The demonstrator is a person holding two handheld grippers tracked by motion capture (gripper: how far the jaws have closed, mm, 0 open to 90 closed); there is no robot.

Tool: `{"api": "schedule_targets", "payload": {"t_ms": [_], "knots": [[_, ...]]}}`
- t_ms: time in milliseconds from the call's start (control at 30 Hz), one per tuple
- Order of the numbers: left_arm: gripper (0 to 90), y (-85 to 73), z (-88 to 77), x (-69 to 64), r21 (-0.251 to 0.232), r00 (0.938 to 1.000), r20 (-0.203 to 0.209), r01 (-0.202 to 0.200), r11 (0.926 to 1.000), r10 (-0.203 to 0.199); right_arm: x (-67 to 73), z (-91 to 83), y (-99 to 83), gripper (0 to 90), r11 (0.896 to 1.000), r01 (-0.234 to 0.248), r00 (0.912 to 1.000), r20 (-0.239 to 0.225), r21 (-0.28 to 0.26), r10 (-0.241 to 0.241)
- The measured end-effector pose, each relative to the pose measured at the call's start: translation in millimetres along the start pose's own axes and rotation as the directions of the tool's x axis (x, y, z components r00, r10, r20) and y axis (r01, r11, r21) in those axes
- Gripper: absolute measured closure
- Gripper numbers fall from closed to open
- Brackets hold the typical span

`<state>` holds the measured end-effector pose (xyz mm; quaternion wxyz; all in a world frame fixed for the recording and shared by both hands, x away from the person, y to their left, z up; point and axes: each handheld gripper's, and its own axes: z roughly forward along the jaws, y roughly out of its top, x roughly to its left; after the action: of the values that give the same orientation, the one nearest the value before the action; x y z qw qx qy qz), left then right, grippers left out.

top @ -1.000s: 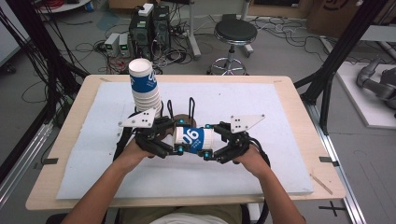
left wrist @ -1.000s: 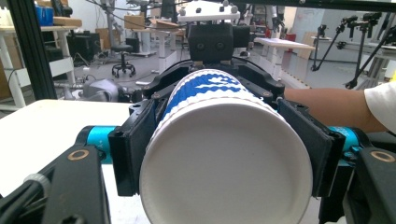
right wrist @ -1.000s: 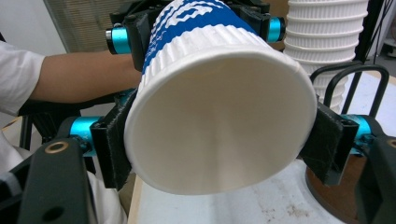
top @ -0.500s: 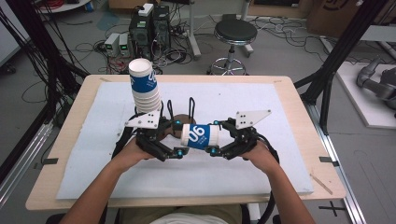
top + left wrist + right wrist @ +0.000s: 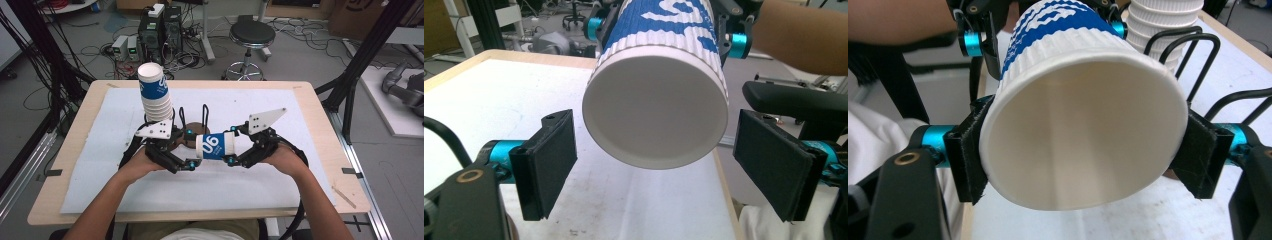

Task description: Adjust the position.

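Handover of the white-and-blue ribbed paper cup (image 5: 216, 145) looked like the step in hand. The cup lay on its side in mid-air at the centre of the high view, above the white-covered table (image 5: 300, 175), its mouth toward the right gripper (image 5: 234, 161) and its base toward the left gripper (image 5: 192, 165). The right gripper was clamped on the cup near the rim, its pads pressed against both sides in the right gripper view, though its jaws had just been easing apart. The left gripper had let go: its jaws had just opened, and in the left gripper view they stood clear on either side of the cup's base, touching nothing. Doing this well probably meant keeping the right grip firm but light, since the thin rim would dent easily, and drawing the left gripper straight back so its pads did not clip the base. The tall stack of matching paper cups (image 5: 154, 95) stood at upper left beside the black wire holder (image 5: 192, 120), a likely obstacle for any swing
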<state>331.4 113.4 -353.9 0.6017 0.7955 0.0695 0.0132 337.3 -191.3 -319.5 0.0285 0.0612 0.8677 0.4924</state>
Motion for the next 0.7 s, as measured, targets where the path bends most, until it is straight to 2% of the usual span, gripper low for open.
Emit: {"api": "schedule_targets", "payload": {"t_ms": [33,100,133,267,300,433,500,700], "knots": [[17.6,0.1,0.1,-0.3,0.0,1.0,-0.002,0.001,1.0,-0.001,-0.5,0.5,3.5,22.5,0.999,0.013,0.9999,0.006,0.031,-0.013],[17.6,0.3,0.9,-1.2,0.011,1.0,-0.006,-0.004,0.9999,0.004,-0.8,1.1,4.9,22.5,0.999,0.017,0.9998,0.008,0.049,-0.017],[17.6,0.2,1.2,-1.4,0.018,0.9999,-0.006,-0.008,0.9998,0.008,-1.3,2.6,7.1,22.5,0.996,0.024,0.9996,0.01,0.081,-0.025],[17.5,-0.4,3.4,-2.2,0.029,0.9999,-0.005,-0.01,0.9995,0.01,-1.5,6.4,8.8,22.5,0.993,0.034,0.9994,0.001,0.117,-0.034],[17.5,-0.3,3.0,-1.7,0.04,0.9998,-0.004,-0.019,0.999,0.019,-1.1,9.0,9.4,22.5,0.988,0.044,0.999,-0.002,0.146,-0.044],[17.4,-1.0,4.4,-2.4,0.049,0.9998,-0.005,-0.02,0.9986,0.021,0.1,12.4,10.0,22.5,0.984,0.047,0.9988,-0.019,0.175,-0.044],[17.4,-1.5,5.7,-2.5,0.066,0.9997,-0.003,-0.025,0.9975,0.026,1.1,15.7,12.0,22.4,0.978,0.058,0.9982,-0.027,0.202,-0.054],[17.4,-2.2,11.8,-4.5,0.096,0.9992,0.007,-0.04,0.9946,0.04,0.9,19.7,15.4,22.4,0.971,0.069,0.9974,-0.036,0.229,-0.062]]}}
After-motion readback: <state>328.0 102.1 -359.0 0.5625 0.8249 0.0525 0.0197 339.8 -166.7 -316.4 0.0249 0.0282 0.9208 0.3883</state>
